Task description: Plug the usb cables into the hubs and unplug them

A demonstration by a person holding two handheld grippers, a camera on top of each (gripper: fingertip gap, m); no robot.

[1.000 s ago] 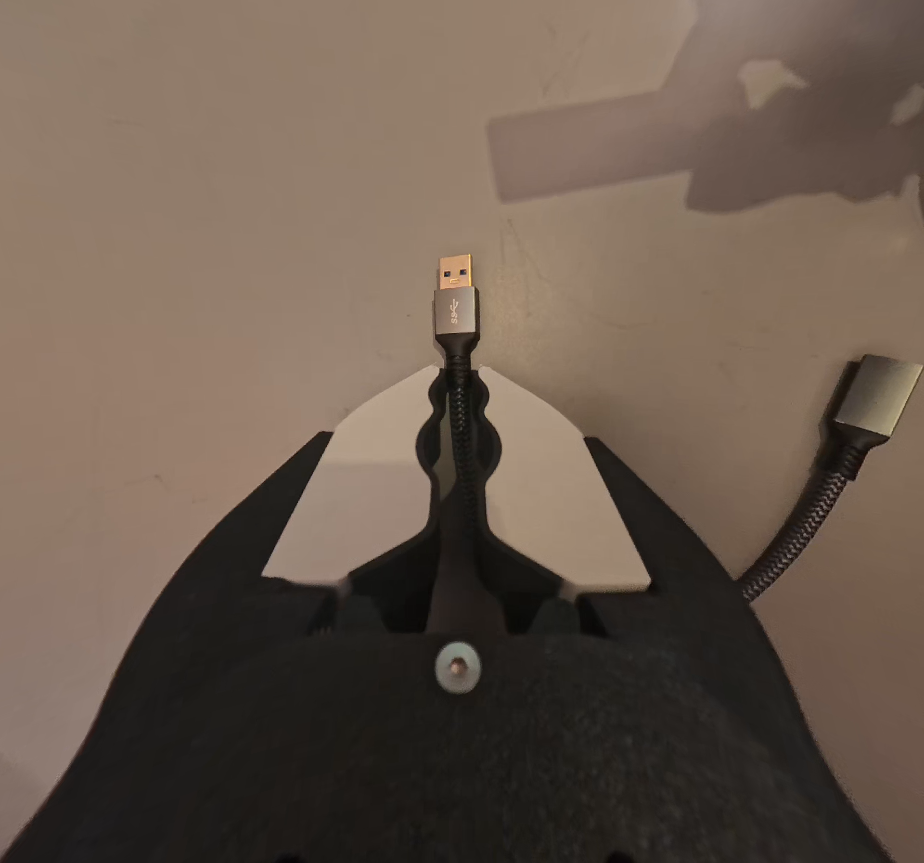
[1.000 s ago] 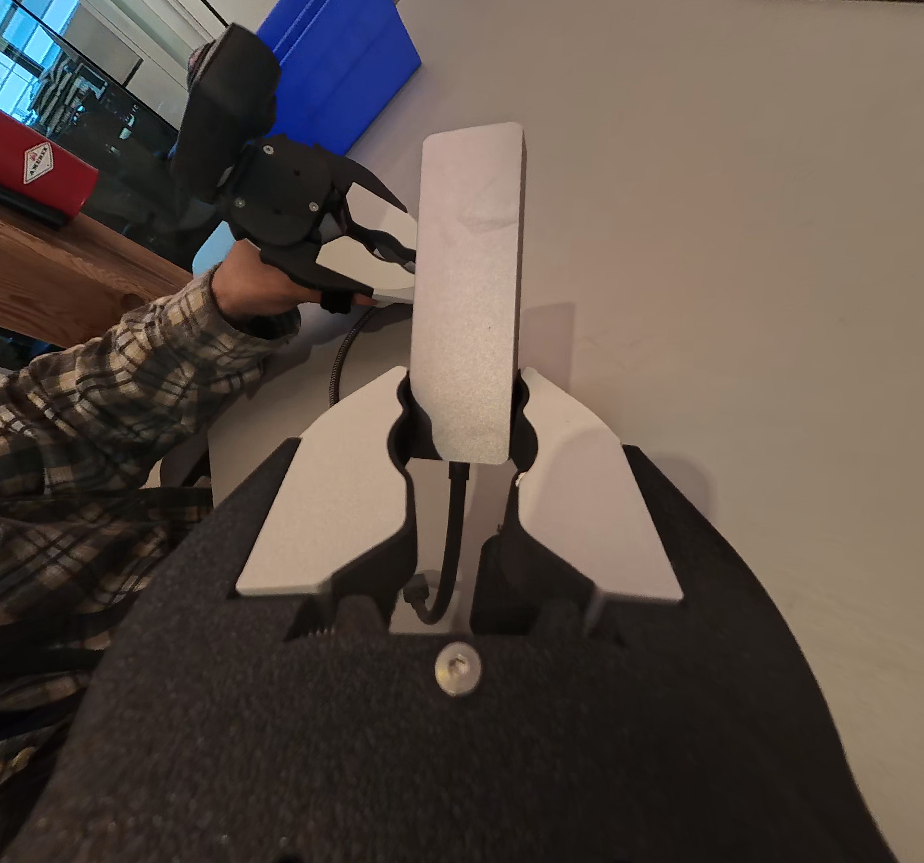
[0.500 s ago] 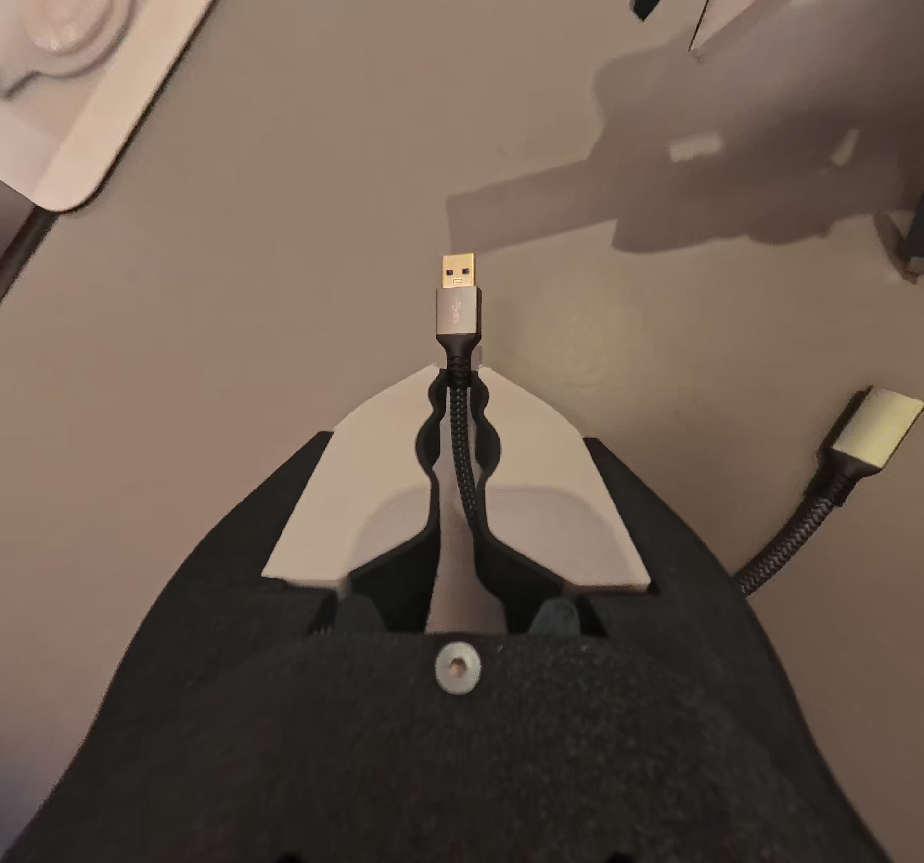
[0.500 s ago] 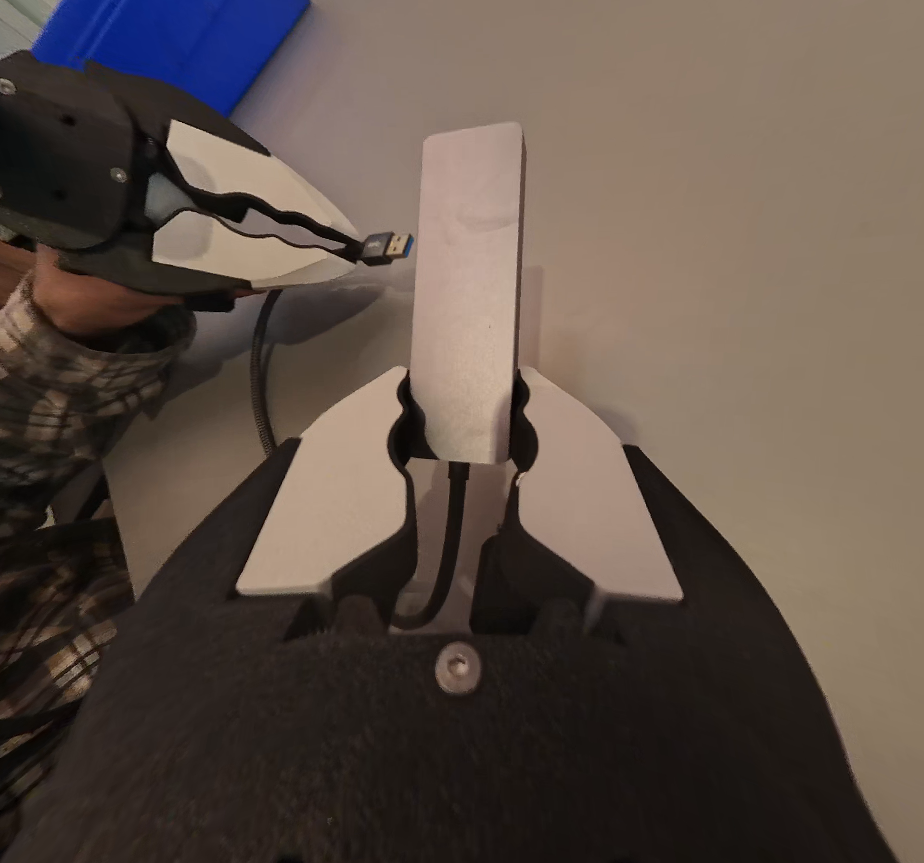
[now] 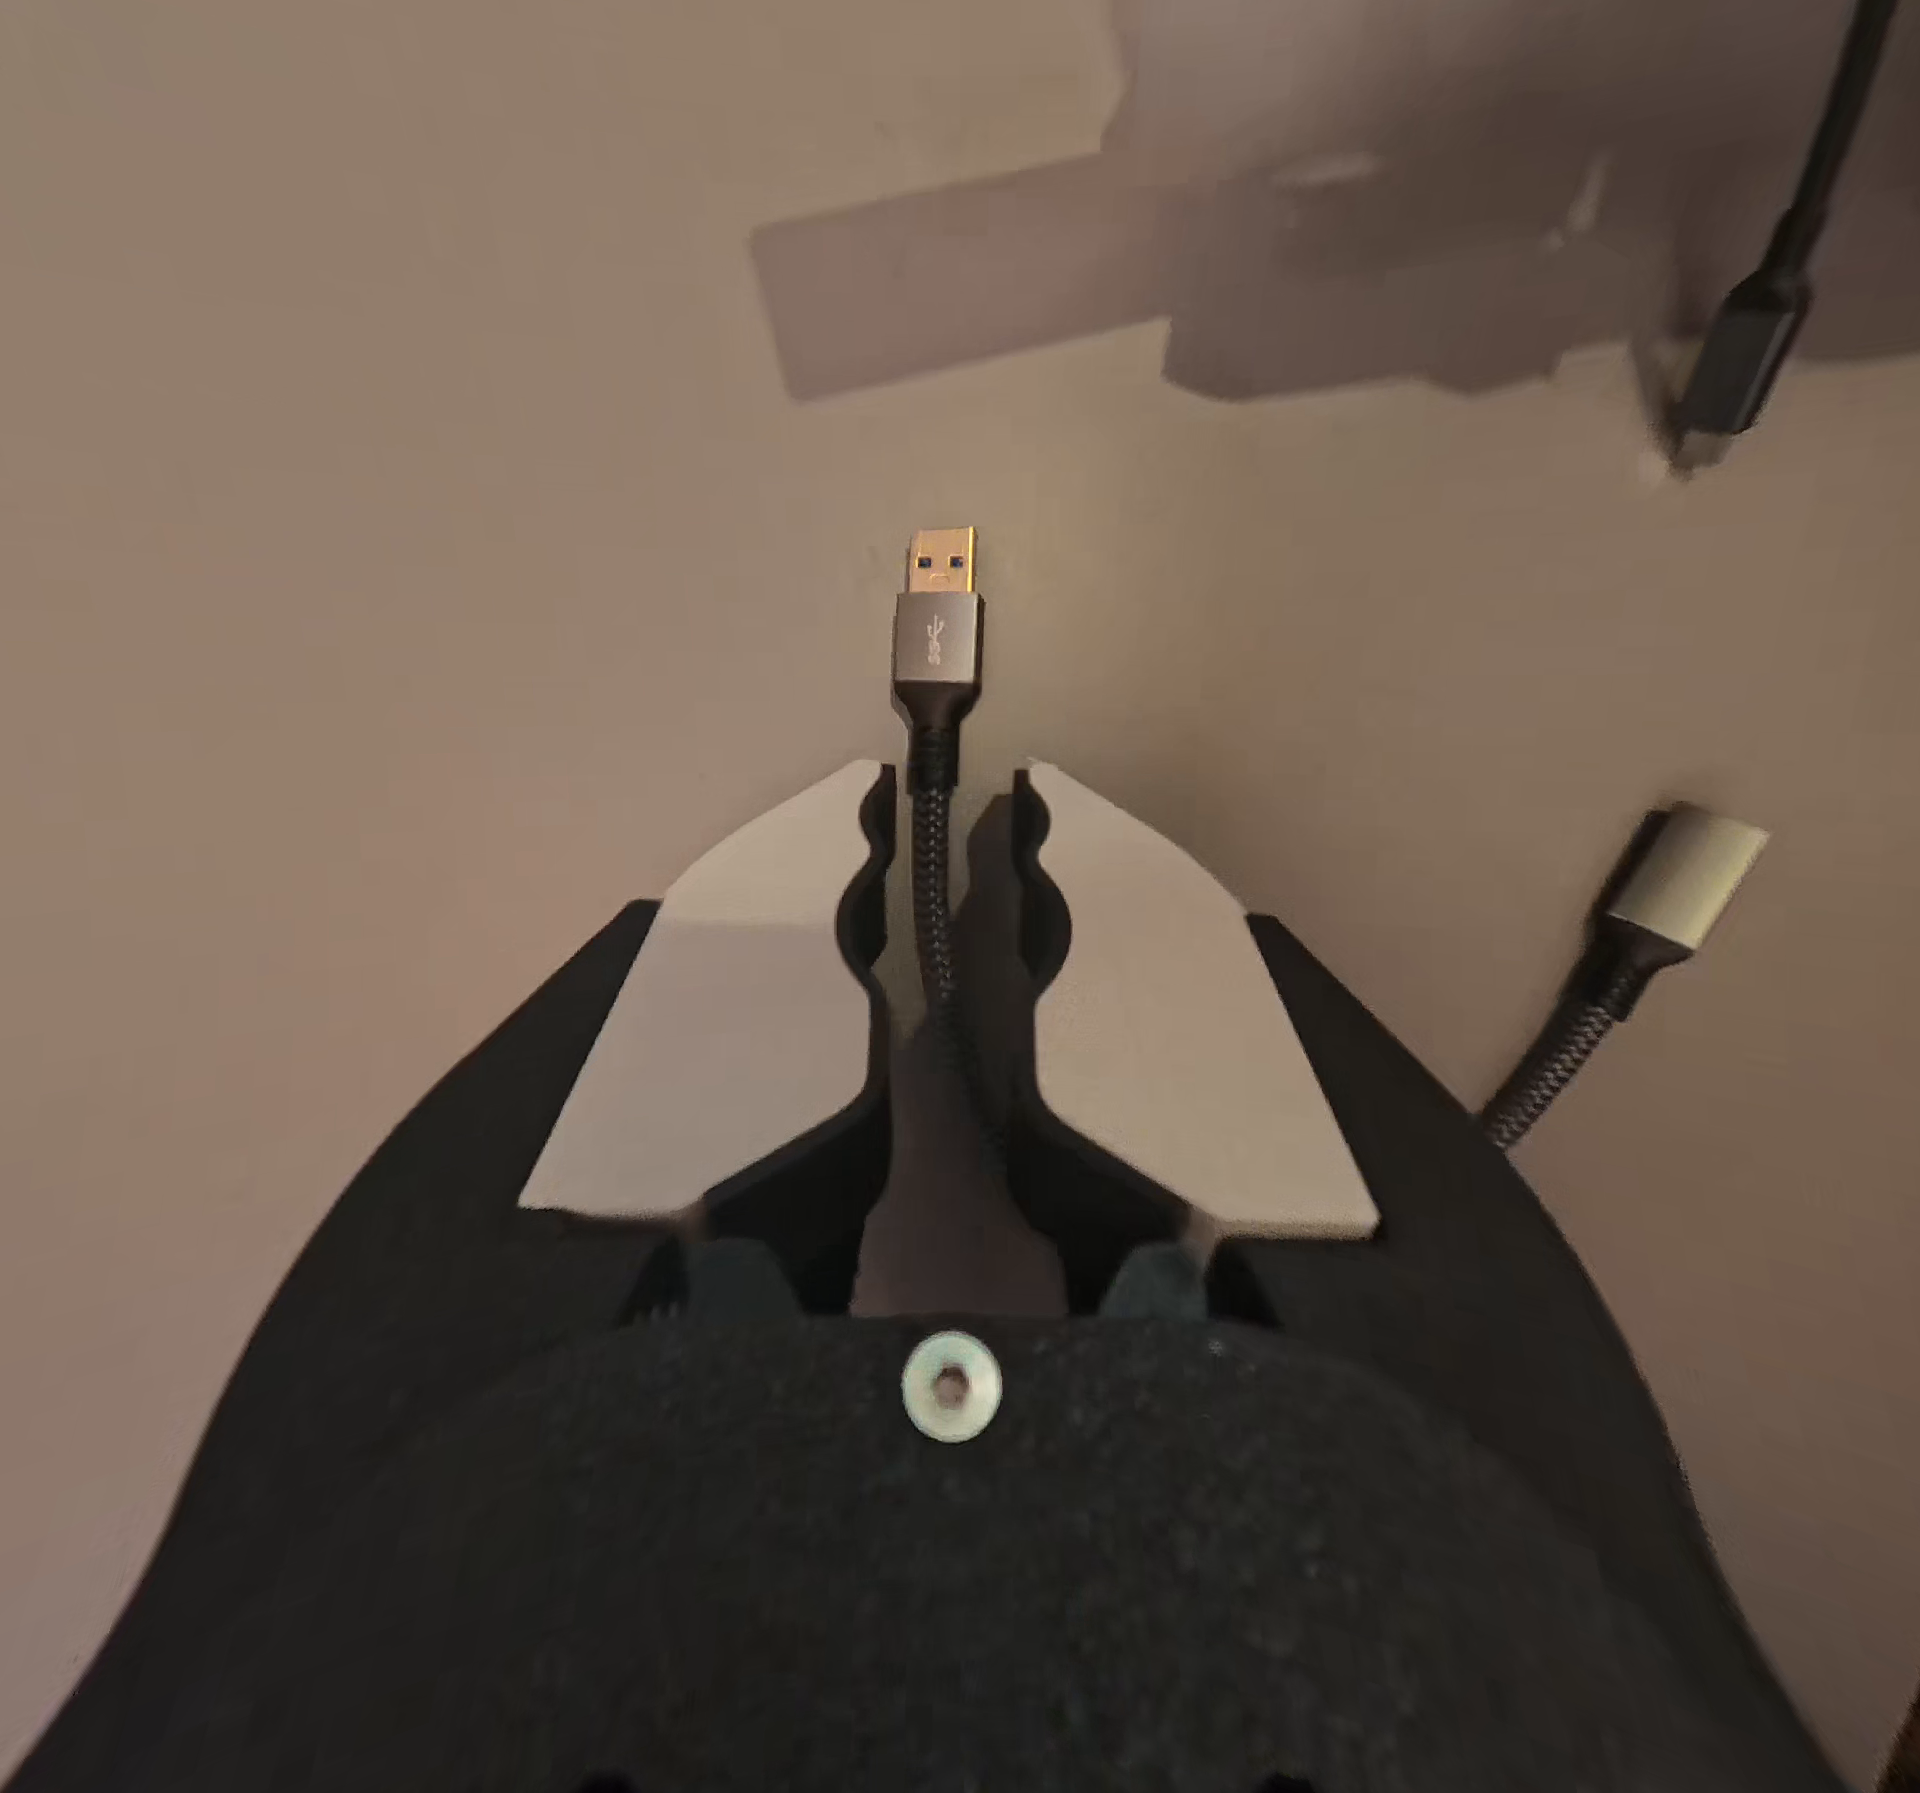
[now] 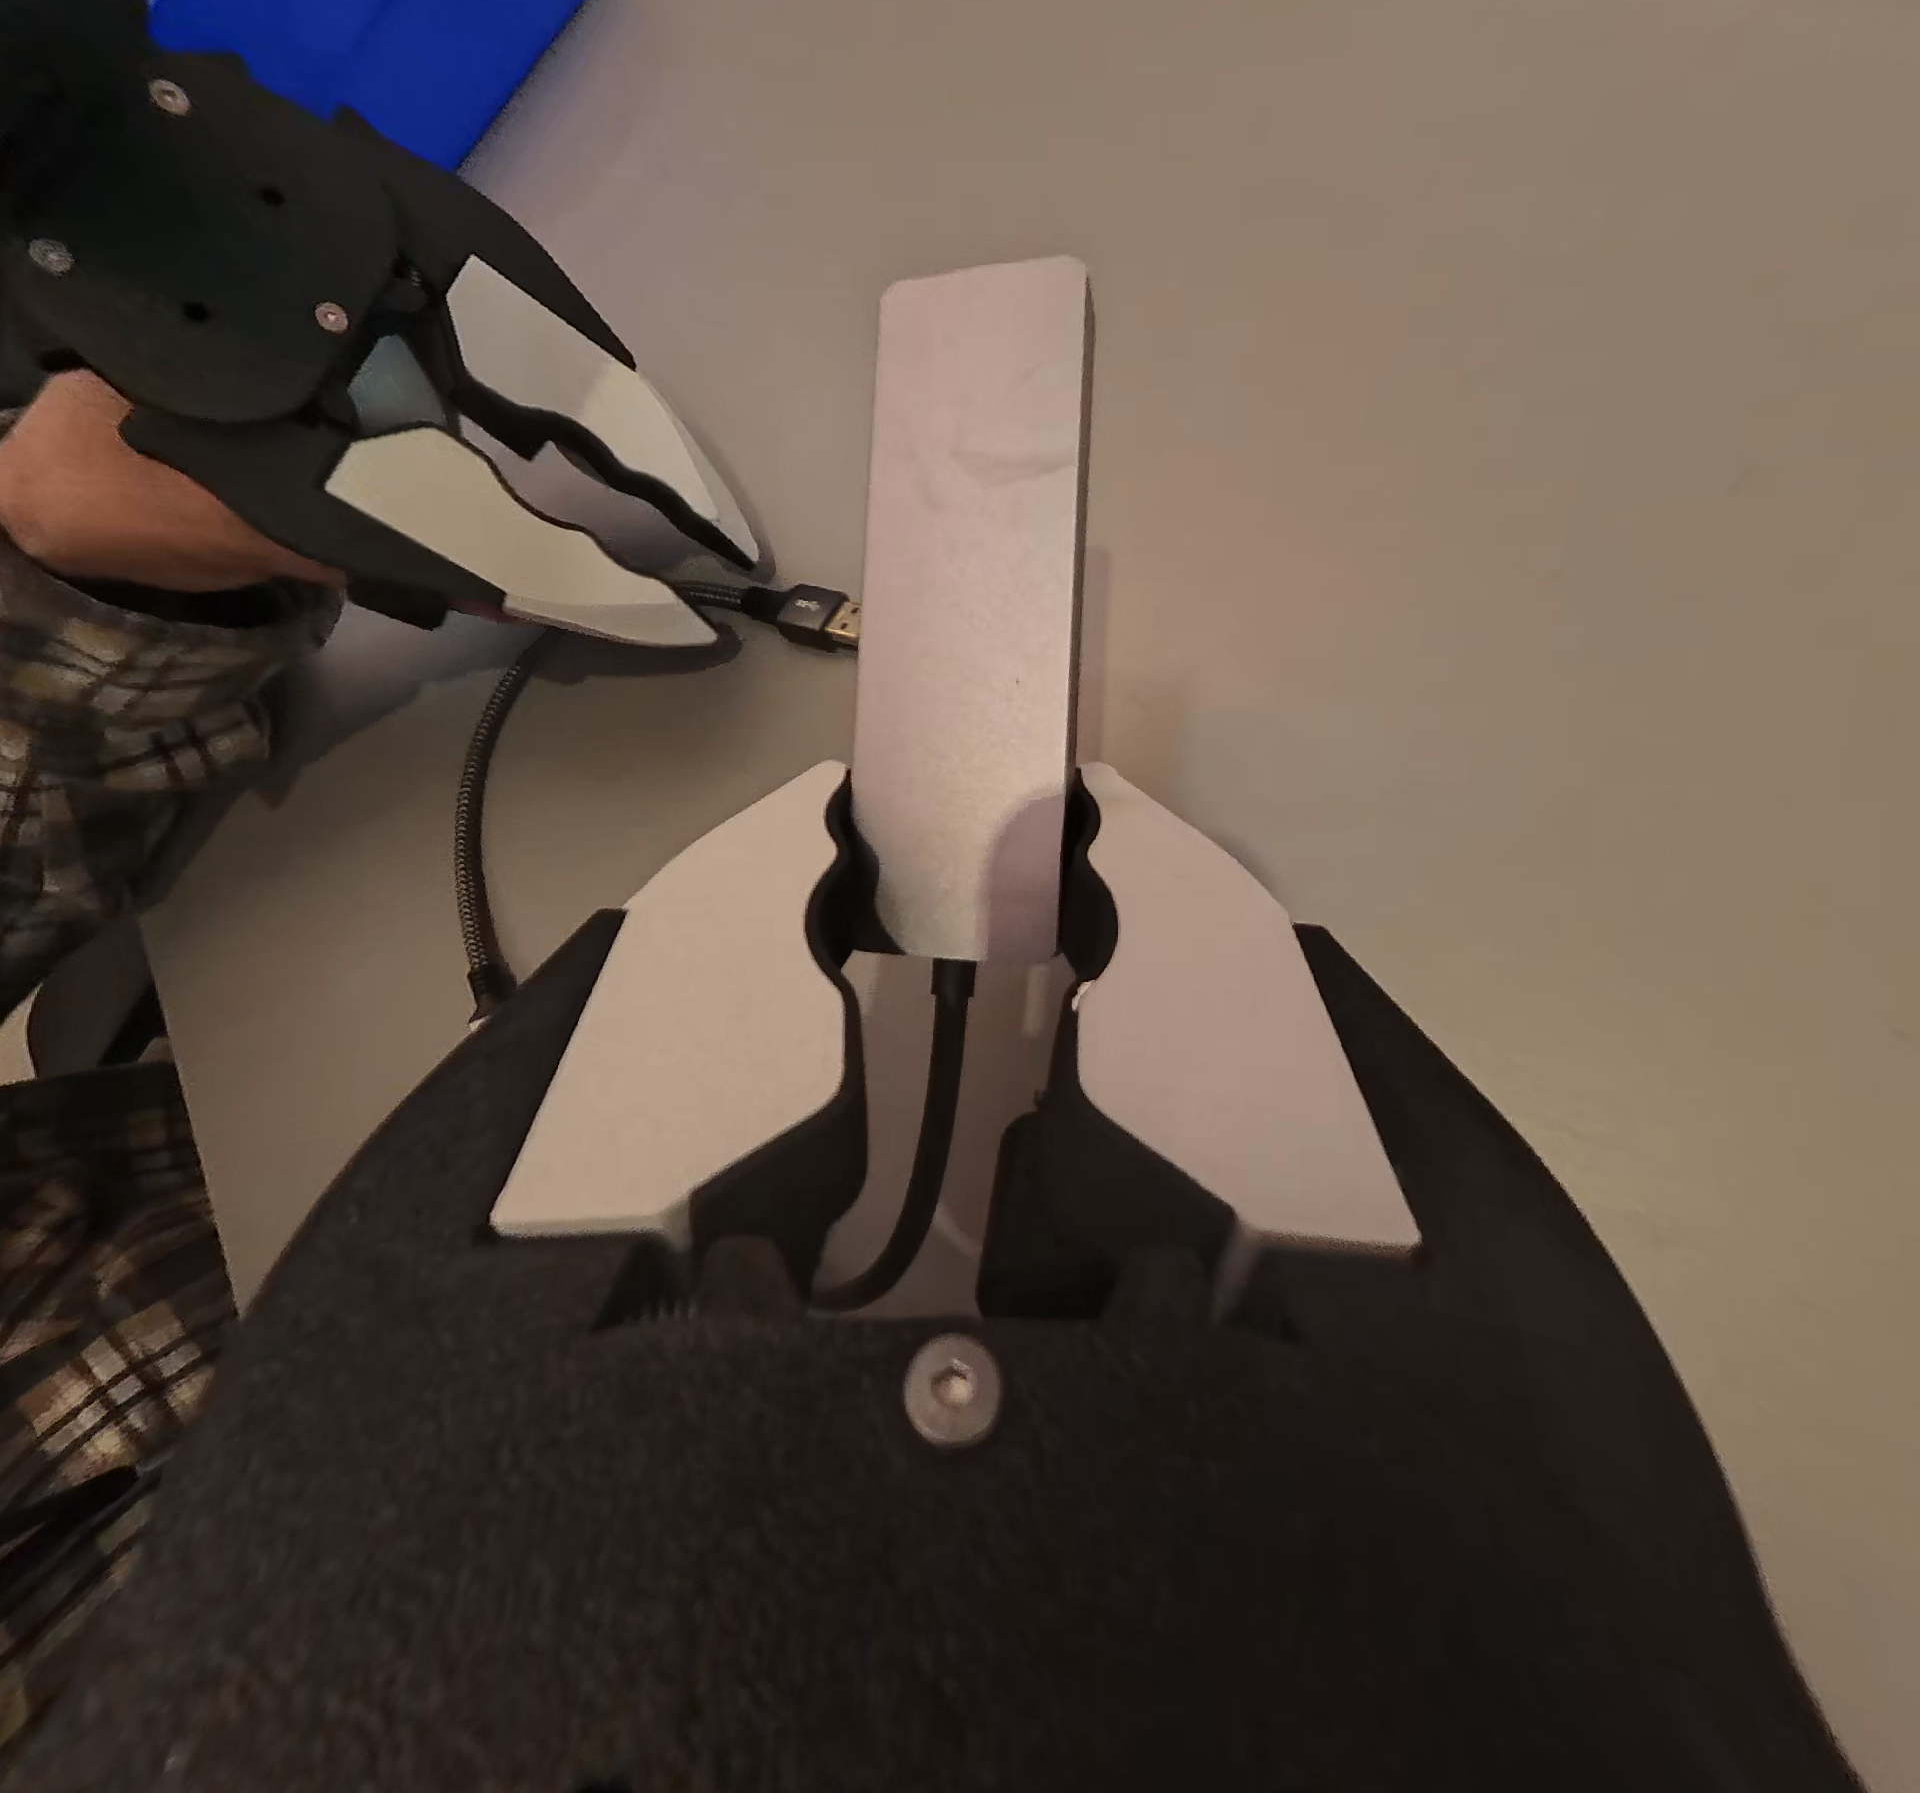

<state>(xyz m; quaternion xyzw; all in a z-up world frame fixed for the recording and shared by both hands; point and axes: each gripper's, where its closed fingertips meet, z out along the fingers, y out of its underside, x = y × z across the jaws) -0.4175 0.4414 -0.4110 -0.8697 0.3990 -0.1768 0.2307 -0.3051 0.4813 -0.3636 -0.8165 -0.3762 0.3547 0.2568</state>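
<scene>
My right gripper (image 6: 961, 793) is shut on the near end of a silver USB hub (image 6: 977, 548), which points away from me above the grey table (image 6: 1455, 393). The hub's black lead (image 6: 940, 1099) runs back between the fingers. My left gripper (image 5: 951, 777) is open, with a gap on both sides of the braided USB cable (image 5: 935, 912) that runs between its fingers. The cable's gold-tipped grey plug (image 5: 938, 631) lies just ahead of the tips. In the right wrist view the left gripper (image 6: 732, 600) is left of the hub, and the plug (image 6: 816, 613) reaches the hub's left edge; I cannot tell whether they touch.
The braided cable's other silver connector (image 5: 1683, 886) lies on the table at the right. A dark plug on a lead (image 5: 1735, 361) hangs at the upper right. A blue bin (image 6: 364, 8) stands at the far left. A hand and plaid sleeve (image 6: 104, 704) hold the left gripper. One gripper's finger ends stand about 12 cm off the other's.
The left gripper's fingers have parted and let go of the braided cable. It has come down towards the table, with the plug lower beside the hub. The right gripper still holds the hub.
</scene>
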